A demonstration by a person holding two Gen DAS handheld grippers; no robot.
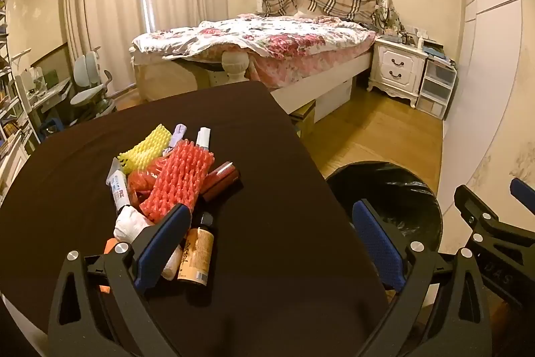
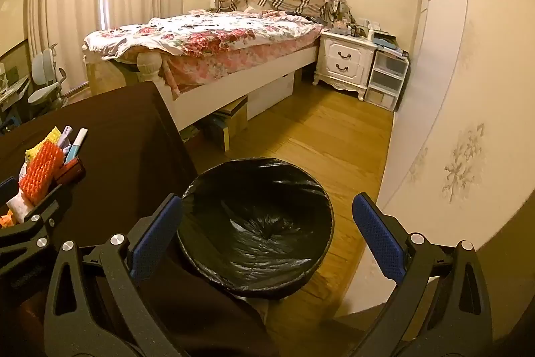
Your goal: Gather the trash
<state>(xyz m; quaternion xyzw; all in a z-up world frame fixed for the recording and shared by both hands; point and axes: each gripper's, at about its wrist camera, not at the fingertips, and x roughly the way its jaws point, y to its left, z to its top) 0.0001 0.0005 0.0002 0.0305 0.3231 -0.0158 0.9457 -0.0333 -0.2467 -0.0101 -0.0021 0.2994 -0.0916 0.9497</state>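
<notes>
A heap of trash lies on the dark brown table [image 1: 267, 256]: a red foam net [image 1: 179, 181], a yellow foam net [image 1: 145, 148], a white tube [image 1: 117, 188], a crumpled white tissue [image 1: 128, 223], an amber bottle with an orange label [image 1: 197, 251] and a dark red box [image 1: 222, 176]. My left gripper [image 1: 272, 223] hovers open just right of the heap, nothing between its blue pads. A bin lined with a black bag [image 2: 257, 223] stands on the floor beside the table. My right gripper [image 2: 267, 213] is open above the bin, holding nothing.
A bed with a floral quilt [image 1: 260, 39] stands behind the table, a white nightstand [image 1: 396, 69] and plastic drawers [image 1: 434, 89] to its right. A desk chair [image 1: 88, 86] and shelves are at the left. Wooden floor [image 2: 317, 136] lies between bed, bin and wall.
</notes>
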